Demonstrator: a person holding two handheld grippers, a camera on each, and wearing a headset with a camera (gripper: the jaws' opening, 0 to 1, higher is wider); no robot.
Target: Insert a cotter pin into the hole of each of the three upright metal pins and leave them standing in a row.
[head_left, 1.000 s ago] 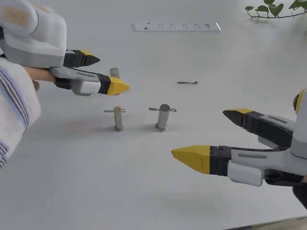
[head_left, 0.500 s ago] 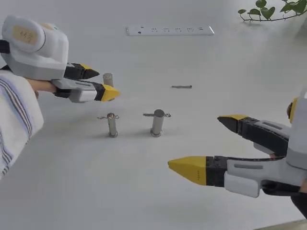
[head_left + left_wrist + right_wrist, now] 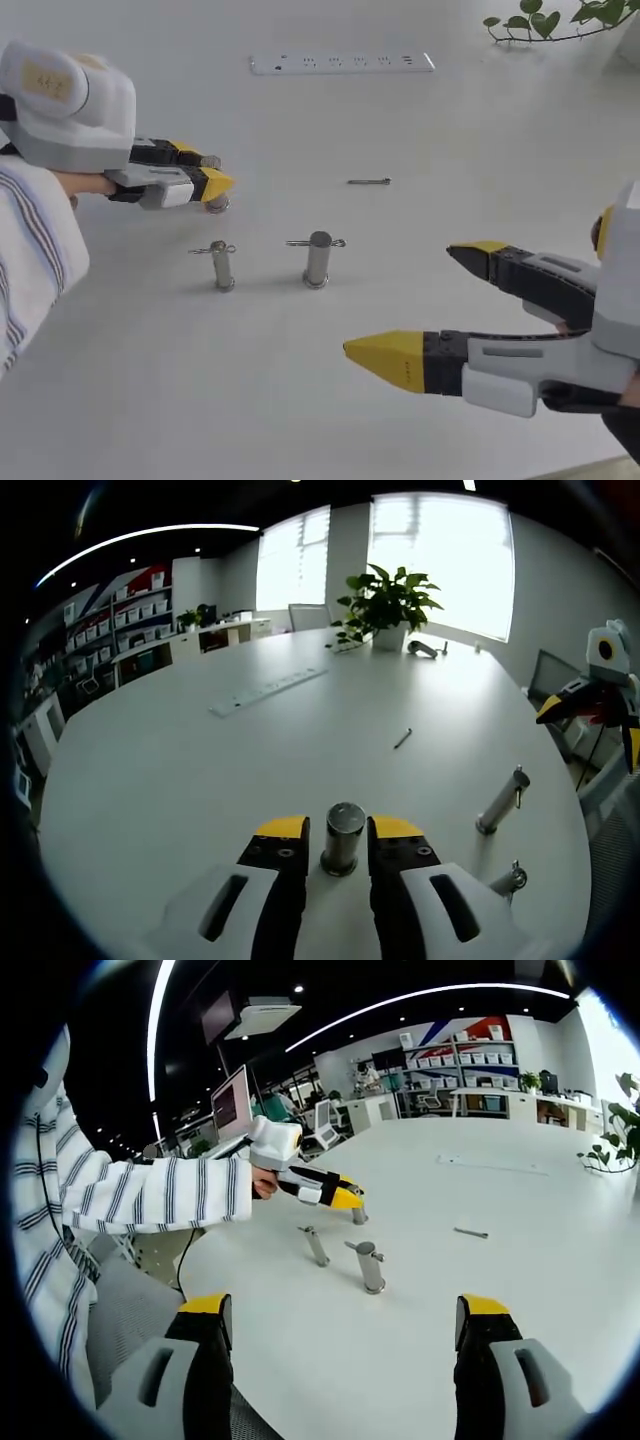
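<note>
My left gripper point(image 3: 338, 830) straddles the bare pin point(image 3: 344, 835) standing on the bench point(image 3: 300, 400); I cannot tell whether the jaws clamp it. Best practice: grip low, keep it upright, hole clear. My right gripper point(image 3: 398, 300), jaws wide and empty, should then fetch the loose cotter pin point(image 3: 369, 182).

Upright metal pins point(image 3: 318, 262): three counted. Cotter pins point(image 3: 300, 243): three were seen, two through pins, one loose. Power strip point(image 3: 340, 63): one.
</note>
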